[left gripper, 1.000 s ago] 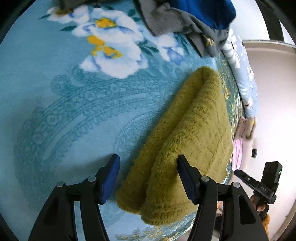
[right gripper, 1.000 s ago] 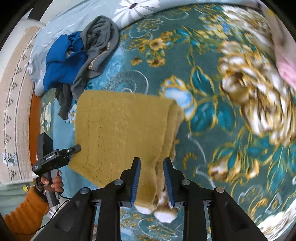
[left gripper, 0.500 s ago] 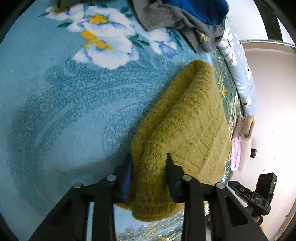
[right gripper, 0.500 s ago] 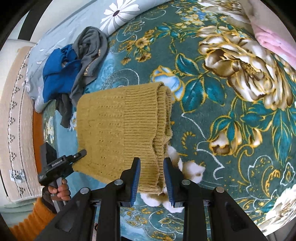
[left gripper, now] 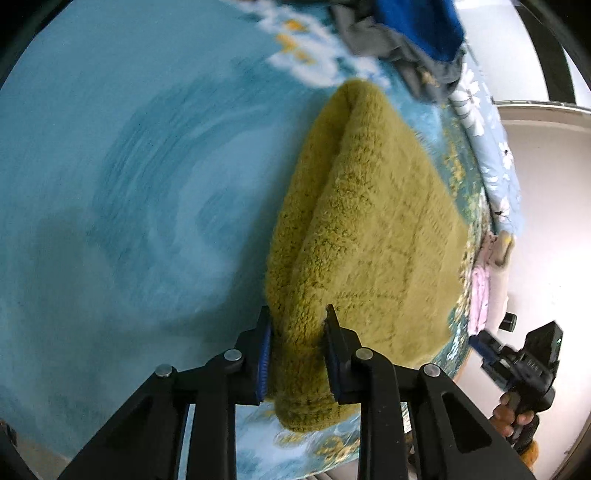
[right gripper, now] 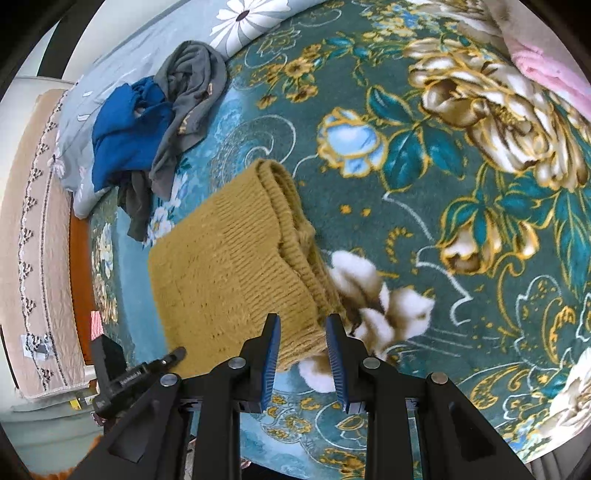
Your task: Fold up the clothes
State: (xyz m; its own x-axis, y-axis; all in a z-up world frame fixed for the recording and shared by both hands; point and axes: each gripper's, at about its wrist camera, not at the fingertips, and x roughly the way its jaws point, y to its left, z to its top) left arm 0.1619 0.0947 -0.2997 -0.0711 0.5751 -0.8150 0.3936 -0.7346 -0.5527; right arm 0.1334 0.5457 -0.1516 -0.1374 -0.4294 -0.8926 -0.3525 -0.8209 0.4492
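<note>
A mustard knitted sweater (right gripper: 236, 269), folded into a thick rectangle, lies on a teal floral blanket (right gripper: 443, 206). It also shows in the left wrist view (left gripper: 369, 236). My left gripper (left gripper: 297, 328) is shut on one near corner of the sweater. My right gripper (right gripper: 302, 332) is shut on the opposite near corner, by the ribbed hem. In the right wrist view the left gripper (right gripper: 129, 373) shows at the sweater's left edge.
A heap of blue and grey clothes (right gripper: 155, 107) lies beyond the sweater, against a pale floral pillow (right gripper: 255, 22). Folded pink clothing (right gripper: 546, 62) sits at the far right. The bed edge and wooden frame (right gripper: 79, 280) run along the left.
My left gripper went from open around the sweater's corner to shut on it. The sweater, earlier hanging from my right gripper, has come down onto the blanket as a folded stack.
</note>
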